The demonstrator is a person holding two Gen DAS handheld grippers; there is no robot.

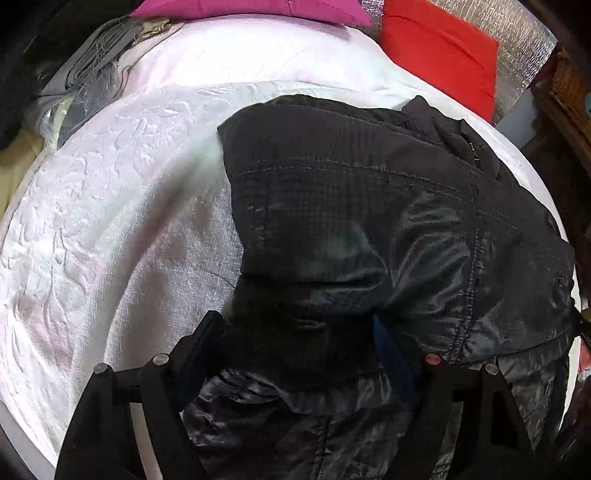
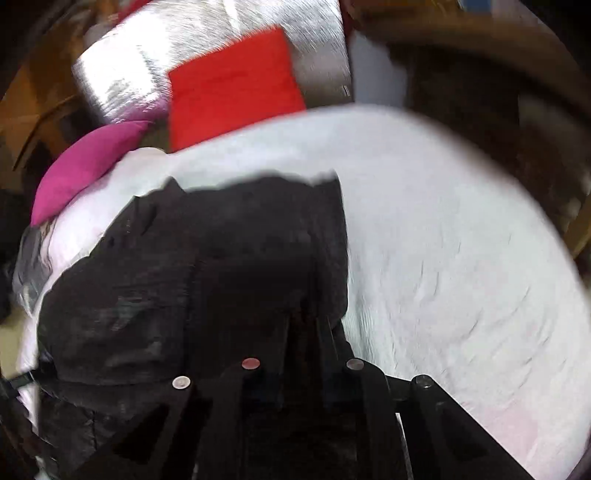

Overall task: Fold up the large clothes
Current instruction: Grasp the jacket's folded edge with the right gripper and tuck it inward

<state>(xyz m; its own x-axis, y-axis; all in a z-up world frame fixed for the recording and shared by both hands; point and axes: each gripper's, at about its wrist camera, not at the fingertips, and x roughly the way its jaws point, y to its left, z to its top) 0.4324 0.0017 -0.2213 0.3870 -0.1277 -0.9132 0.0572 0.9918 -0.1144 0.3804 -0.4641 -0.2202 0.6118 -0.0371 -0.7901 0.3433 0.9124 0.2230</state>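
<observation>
A large black quilted jacket (image 1: pixel 369 206) lies on a white bedspread (image 1: pixel 110 221), with a zipped pocket at its far right. My left gripper (image 1: pixel 299 332) has its fingers set wide apart with a dark fold of the jacket bunched between them; whether they grip it is unclear. In the blurred right wrist view the same jacket (image 2: pixel 203 258) covers the left half of the bed (image 2: pixel 443 258). My right gripper (image 2: pixel 303 325) has its fingers close together with black jacket fabric pinched between them.
A magenta pillow (image 1: pixel 258 9) and a red pillow (image 1: pixel 443 59) lie at the head of the bed against a silver quilted panel (image 1: pixel 524 55). Grey clothes and a plastic bag (image 1: pixel 81 85) sit at the far left. Wooden furniture (image 2: pixel 480 92) stands beyond the bed's right side.
</observation>
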